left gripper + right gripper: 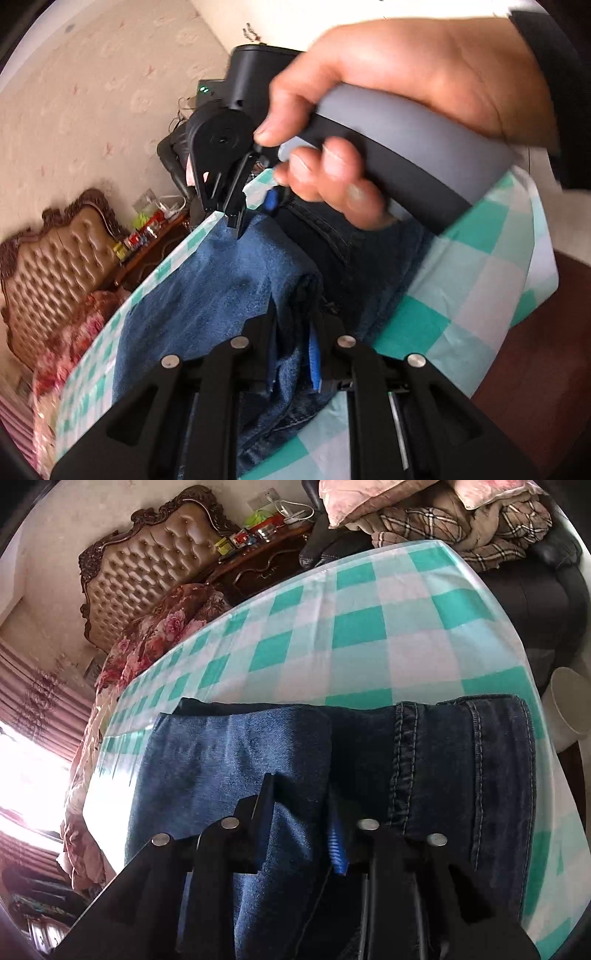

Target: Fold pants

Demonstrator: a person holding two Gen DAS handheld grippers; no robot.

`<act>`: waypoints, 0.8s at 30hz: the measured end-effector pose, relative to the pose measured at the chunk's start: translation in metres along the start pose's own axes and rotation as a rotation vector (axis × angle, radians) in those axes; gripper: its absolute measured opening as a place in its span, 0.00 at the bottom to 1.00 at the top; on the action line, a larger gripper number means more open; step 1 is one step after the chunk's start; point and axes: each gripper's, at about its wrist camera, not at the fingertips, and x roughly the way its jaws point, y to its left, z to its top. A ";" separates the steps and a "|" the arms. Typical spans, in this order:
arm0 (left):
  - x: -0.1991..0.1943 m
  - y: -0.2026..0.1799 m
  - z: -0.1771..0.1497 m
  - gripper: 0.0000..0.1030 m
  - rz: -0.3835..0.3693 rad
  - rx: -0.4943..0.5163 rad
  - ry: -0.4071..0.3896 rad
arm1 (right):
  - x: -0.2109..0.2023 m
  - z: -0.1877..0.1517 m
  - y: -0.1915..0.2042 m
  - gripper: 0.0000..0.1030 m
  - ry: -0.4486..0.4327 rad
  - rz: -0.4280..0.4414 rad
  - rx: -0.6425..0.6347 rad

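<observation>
Blue denim pants (207, 280) lie folded on a table with a green and white checked cloth (476, 266). My left gripper (295, 325) is shut on a fold of the denim at the near edge. In the left wrist view the right gripper (236, 214), held by a bare hand (369, 110), pinches the pants' far edge. In the right wrist view my right gripper (301, 805) is shut on the pants (221, 753), with the darker waistband and seam (465, 768) to its right on the checked cloth (354, 635).
A tufted brown headboard (147, 568) and floral bedding (155, 635) stand beyond the table's left side. A cluttered wooden nightstand (258, 554) is behind. A dark sofa with plaid blankets (480, 528) sits far right, and a white bin (569, 705) is by the table's right edge.
</observation>
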 end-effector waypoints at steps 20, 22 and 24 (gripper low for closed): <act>0.033 -0.056 0.057 0.12 -0.051 0.153 -0.015 | -0.047 0.007 -0.054 0.09 -0.083 -0.057 -0.046; 0.027 -0.050 0.063 0.12 -0.046 0.140 -0.030 | -0.057 0.009 -0.051 0.08 -0.104 -0.028 -0.045; 0.019 -0.043 0.072 0.12 -0.031 0.131 -0.050 | -0.069 0.012 -0.044 0.08 -0.128 -0.022 -0.064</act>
